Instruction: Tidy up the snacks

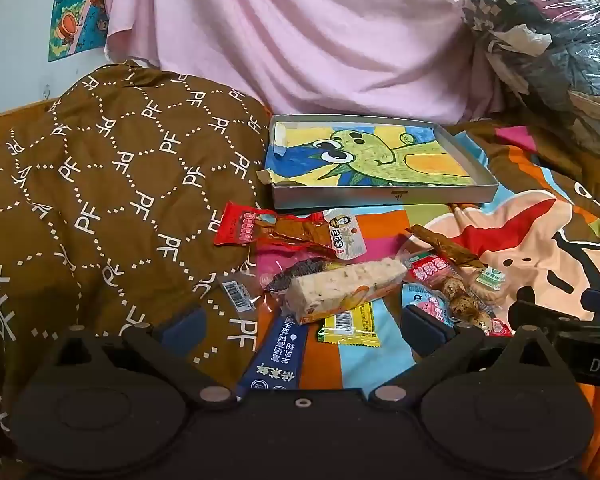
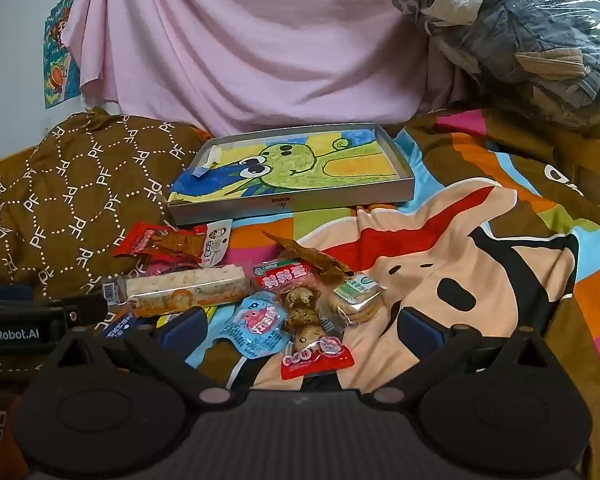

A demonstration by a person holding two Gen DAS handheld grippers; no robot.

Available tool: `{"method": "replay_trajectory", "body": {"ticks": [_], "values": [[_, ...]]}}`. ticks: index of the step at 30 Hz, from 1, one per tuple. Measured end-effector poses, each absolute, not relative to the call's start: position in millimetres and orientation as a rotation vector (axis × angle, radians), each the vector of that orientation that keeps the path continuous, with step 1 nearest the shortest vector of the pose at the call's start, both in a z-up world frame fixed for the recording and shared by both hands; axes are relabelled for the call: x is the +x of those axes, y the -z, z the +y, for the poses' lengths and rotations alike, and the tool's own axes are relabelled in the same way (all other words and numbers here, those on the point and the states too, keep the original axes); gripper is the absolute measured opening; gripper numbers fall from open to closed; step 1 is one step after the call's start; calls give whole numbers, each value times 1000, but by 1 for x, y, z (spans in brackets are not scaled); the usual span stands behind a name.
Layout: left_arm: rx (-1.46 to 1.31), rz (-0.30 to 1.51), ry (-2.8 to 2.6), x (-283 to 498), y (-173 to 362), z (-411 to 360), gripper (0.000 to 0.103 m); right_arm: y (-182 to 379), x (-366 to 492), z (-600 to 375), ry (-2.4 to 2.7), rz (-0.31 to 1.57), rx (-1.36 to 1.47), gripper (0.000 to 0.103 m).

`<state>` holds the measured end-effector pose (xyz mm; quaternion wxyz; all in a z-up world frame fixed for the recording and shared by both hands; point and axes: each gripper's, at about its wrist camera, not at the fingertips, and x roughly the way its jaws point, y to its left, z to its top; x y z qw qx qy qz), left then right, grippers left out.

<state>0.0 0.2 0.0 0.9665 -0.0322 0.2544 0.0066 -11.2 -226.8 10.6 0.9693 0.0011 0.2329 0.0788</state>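
Several snack packets lie in a heap on a colourful blanket. A pale nougat bar (image 1: 344, 286) (image 2: 186, 288) lies across the heap, with a red packet (image 1: 256, 228) (image 2: 160, 242) behind it. A quail egg packet (image 1: 458, 296) (image 2: 304, 312) and a blue packet (image 2: 256, 328) lie to the right. A grey tray (image 1: 384, 196) (image 2: 292, 204) lined with a green cartoon drawing sits behind the heap. My left gripper (image 1: 302, 330) is open and empty just in front of the heap. My right gripper (image 2: 302, 330) is open and empty over the quail egg packet.
A brown patterned quilt (image 1: 100, 184) (image 2: 72, 200) is bunched at the left. Pink cloth (image 1: 300, 32) hangs behind. A clear bag of clothes (image 1: 548, 48) (image 2: 520, 28) sits at the back right. A blue stick sachet (image 1: 276, 356) and a yellow packet (image 1: 350, 326) lie nearest me.
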Motion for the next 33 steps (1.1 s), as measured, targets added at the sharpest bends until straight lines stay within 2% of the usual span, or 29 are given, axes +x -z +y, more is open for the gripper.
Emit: {"method": "replay_trajectory", "body": {"ticks": [33], "values": [[-81,530,-8,3,4,2,102,-18,-10,-227,-161,482,2,103]]}}
